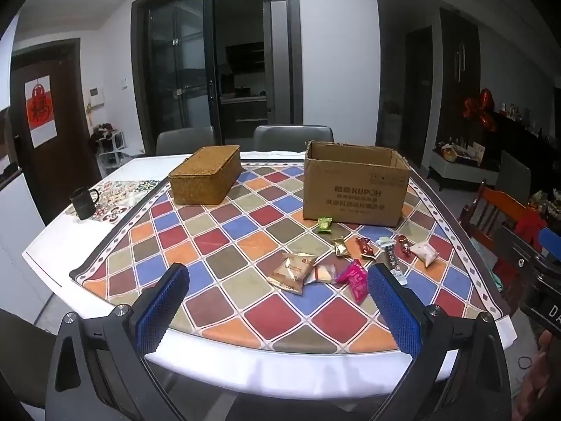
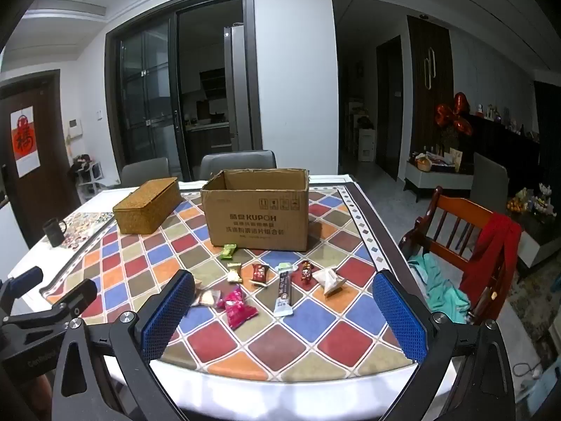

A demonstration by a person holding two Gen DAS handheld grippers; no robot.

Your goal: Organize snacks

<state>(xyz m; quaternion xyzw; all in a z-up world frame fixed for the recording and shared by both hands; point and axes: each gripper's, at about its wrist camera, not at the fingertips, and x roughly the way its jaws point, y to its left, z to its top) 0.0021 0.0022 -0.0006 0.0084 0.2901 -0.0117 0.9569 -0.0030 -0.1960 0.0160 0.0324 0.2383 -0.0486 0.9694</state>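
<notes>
1. Both pairs of tongs, blue-padded on black frames, hover over the near edge of a white bench (image 1: 52,245) covered by a mat of red, blue, orange and olive diamonds (image 1: 242,242); the left tongs (image 1: 278,301) and the right tongs (image 2: 284,308) each stand spread wide, with nothing between their pads.
2. A scatter of small wrapped snacks lies on the mat in front of an open brown cardboard box printed with "KUPOH" (image 2: 257,207): a beige-and-brown packet (image 1: 292,272), a crinkled pink packet (image 2: 238,308), a long dark stick pack with a pale end (image 2: 284,293), a white pillow packet (image 2: 328,280), a dark red wrapped sweet (image 2: 305,273), a red-and-brown packet (image 2: 260,274), a gold packet (image 2: 234,272) and a green packet (image 2: 228,251) just beside the box front.
3. A closed rectangular woven straw basket (image 1: 207,179) sits left of the box, well apart from the snacks.
4. A black mug (image 1: 83,203) stands on a patterned placemat (image 1: 129,193) at the bench's far left.
5. A wooden chair draped with red and teal cloths (image 2: 470,242) stands at the right of the bench.
</notes>
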